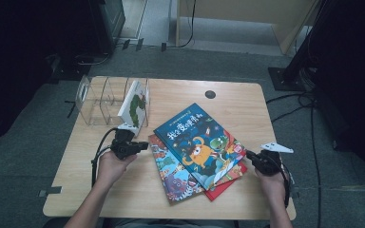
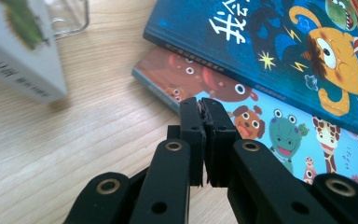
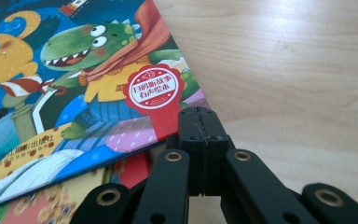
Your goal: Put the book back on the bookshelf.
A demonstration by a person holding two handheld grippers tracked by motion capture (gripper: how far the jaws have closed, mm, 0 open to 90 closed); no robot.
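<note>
A dark blue picture book [image 1: 198,141] [image 2: 279,42] [image 3: 70,93] tops a stack in the middle of the wooden table. Under it lie a light blue animal book [image 1: 171,171] [image 2: 279,135] and a red book [image 1: 228,183]. My left gripper [image 1: 142,146] [image 2: 201,105] is shut and empty, its tips at the left edge of the animal book. My right gripper [image 1: 250,154] [image 3: 199,114] is shut and empty too, right beside the top book's right corner. A white book [image 1: 134,105] [image 2: 21,51] stands in the clear rack.
A clear acrylic rack [image 1: 100,99] with several slots stands at the table's back left. A round cable hole [image 1: 210,94] lies near the back edge. Bare wood [image 1: 81,166] spreads on both sides of the stack. Cables and a dark stand [image 1: 285,76] sit on the floor.
</note>
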